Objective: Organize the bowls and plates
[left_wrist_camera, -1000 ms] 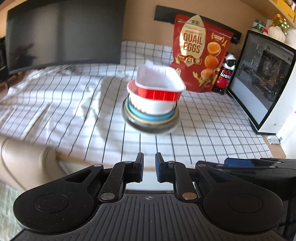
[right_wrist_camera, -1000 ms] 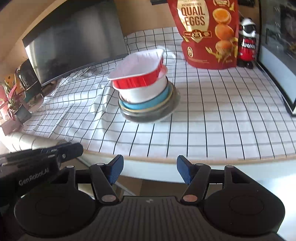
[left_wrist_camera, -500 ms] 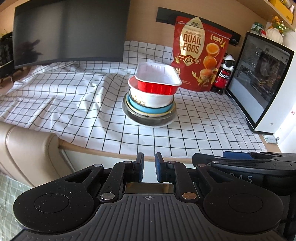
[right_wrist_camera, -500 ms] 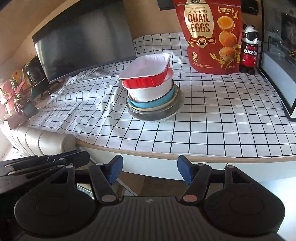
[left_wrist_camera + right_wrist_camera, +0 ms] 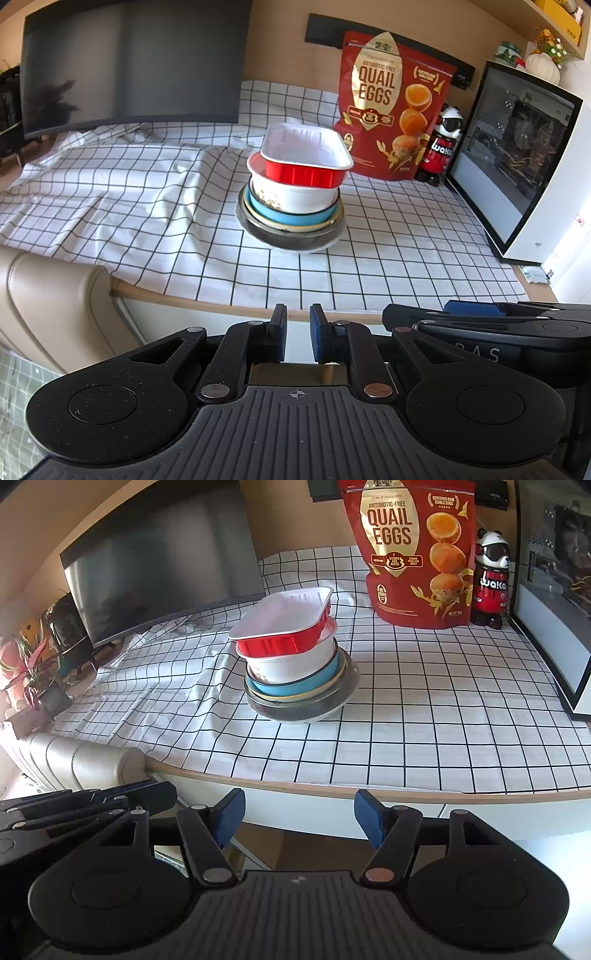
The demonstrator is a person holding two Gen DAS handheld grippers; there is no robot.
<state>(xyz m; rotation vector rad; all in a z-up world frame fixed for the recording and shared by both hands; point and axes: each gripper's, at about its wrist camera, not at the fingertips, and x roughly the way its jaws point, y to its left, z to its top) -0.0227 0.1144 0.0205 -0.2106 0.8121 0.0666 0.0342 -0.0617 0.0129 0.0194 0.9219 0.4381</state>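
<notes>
A: Left wrist view: a stack of dishes is seen at the centre of the frame. A red rectangular foil tray with a white inside point(image 5: 306, 158) is set on top, tilted slightly, inside a white round bowl with a floral band point(image 5: 291, 192). Below it a light blue bowl point(image 5: 284, 217) is nested, then a thin cream-rimmed plate, and a dark grey metal dish point(image 5: 291, 238) at the bottom.

B: Right wrist view: the same stack is found at mid-frame, with the red tray point(image 5: 284, 627) leaning toward the left. The stack is borne by a white tablecloth with a black grid point(image 5: 443, 720), wrinkled at the left.

A: How are the tools held?

B: The right gripper point(image 5: 299, 818) is seen at the lower edge with its blue-padded fingers spread wide, nothing between them, short of the table's edge. The left gripper point(image 5: 297, 338) is seen with its fingers drawn nearly together, only a narrow gap left, and nothing is grasped.

A: And around the stack?

B: A red pouch printed QUAIL EGGS point(image 5: 391, 107) is stood behind the stack at upper right, with a small panda-shaped bottle point(image 5: 441, 147) just beside it. A dark curved monitor point(image 5: 129, 62) is placed at upper left, and a glass-sided white computer case point(image 5: 517, 155) at the right edge.
</notes>
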